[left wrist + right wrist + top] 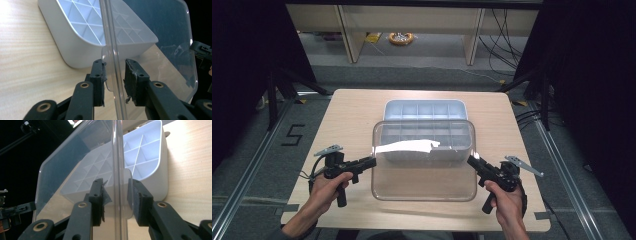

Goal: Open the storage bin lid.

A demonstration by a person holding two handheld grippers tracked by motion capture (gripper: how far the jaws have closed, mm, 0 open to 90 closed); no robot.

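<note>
Left gripper (371,162): I am holding it at the left edge of the clear lid (424,172), jaws pointing inward. In the left gripper view its jaws are straddling the lid's small side tab (107,75); one pad is touching the tab, the other is standing just off the lid's rim, so the jaws are apart and not yet clamped.

Reason for this hold: I am judging that the tab is the natural pick point, since the flat lid offers no other purchase from the side.

Clear lid: it is resting tilted, its far edge propped on the near rim of the white divided tray (425,109), its near edge down on the tabletop (352,107). A bright glare streak is crossing it in the high view.

White divided tray: it is sitting at the middle of the tabletop, behind the lid, its compartments open and looking empty.

Right gripper (471,161): I am holding it at the lid's right edge, mirroring the left. In the right gripper view its jaws are bracketing the right side tab (125,192) with visible gaps on both sides, so it is open.

Reason for symmetry: I am judging that gripping both ends is keeping a wide, flexible lid level for seating on the tray.

Risk: a one-sided clamp would probably be twisting the lid off its perch.
</note>
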